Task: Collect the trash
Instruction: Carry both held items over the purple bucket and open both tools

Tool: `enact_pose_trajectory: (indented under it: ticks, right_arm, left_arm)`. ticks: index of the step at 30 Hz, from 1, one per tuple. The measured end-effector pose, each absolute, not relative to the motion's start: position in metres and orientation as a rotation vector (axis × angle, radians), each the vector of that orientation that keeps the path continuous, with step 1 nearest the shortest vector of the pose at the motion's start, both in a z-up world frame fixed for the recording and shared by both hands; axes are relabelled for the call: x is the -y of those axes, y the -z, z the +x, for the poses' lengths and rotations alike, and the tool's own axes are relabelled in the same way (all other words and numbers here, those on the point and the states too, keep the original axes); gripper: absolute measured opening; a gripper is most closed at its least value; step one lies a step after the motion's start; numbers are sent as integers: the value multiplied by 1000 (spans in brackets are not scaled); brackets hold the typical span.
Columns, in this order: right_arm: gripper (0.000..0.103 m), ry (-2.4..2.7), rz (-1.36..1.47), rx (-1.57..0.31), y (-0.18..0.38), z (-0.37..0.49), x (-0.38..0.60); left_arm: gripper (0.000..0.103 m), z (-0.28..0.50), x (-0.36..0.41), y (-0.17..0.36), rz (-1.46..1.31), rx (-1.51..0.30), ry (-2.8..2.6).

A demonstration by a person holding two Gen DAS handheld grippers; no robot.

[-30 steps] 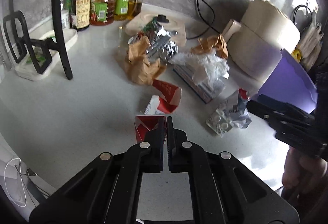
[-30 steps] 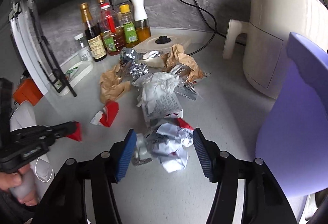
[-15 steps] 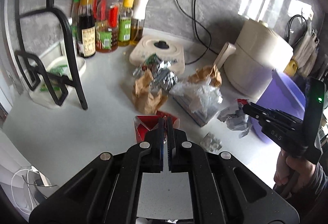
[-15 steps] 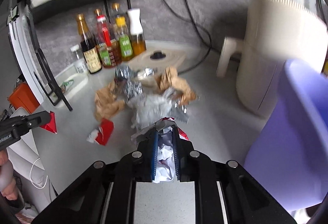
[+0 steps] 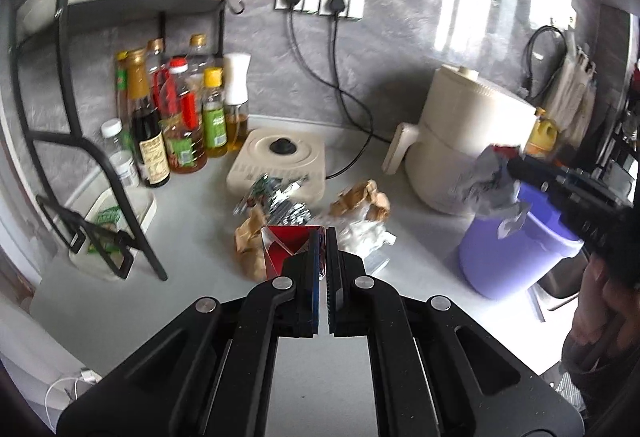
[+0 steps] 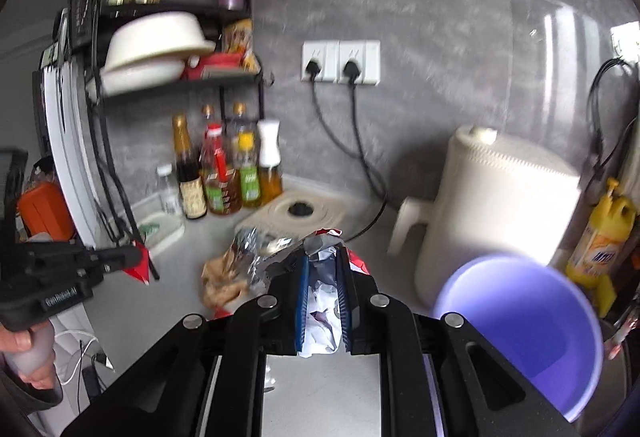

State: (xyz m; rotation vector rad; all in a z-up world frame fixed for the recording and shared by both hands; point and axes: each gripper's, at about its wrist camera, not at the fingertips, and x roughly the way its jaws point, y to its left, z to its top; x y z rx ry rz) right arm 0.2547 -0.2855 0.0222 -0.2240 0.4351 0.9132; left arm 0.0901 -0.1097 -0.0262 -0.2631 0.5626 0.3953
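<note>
My left gripper is shut on a red carton scrap and holds it above the counter. My right gripper is shut on a crumpled silver and white wrapper; the left wrist view shows this wrapper held just above the rim of the purple bin. The bin is low right in the right wrist view. Brown paper, foil wrappers and white plastic lie in a heap on the counter.
A cream air fryer stands behind the bin. A flat cream appliance, sauce bottles and a black dish rack stand at the back left. Two cables run down from the wall sockets.
Both grippers have risen well above the counter with their pieces. The right gripper, shut on the wrapper, has moved over towards the purple bin.
</note>
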Motion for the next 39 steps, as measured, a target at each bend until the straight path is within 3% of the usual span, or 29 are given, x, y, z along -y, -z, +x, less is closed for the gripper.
enact_pose_trajectory:
  ticks: [13, 15, 17, 19, 22, 39]
  right_arm:
    - [15, -705, -137, -396, -56, 296, 374]
    - [21, -673, -134, -417, -49, 308, 384]
    - [38, -666, -132, -453, -40, 320, 391]
    - [40, -631, -106, -466, -35, 328, 405]
    - [55, -615, -72, -476, -32, 332, 425]
    - [80, -488, 71, -513, -34, 318, 517]
  left_arm:
    - [4, 127, 155, 7, -214, -523, -262]
    - [4, 136, 164, 4, -210, -519, -232]
    - [4, 144, 172, 2, -205, -522, -209]
    - [4, 152, 182, -2, -199, -523, -180]
    - [4, 161, 193, -9, -188, -521, -149]
    - [4, 261, 261, -30, -121, -554, 83]
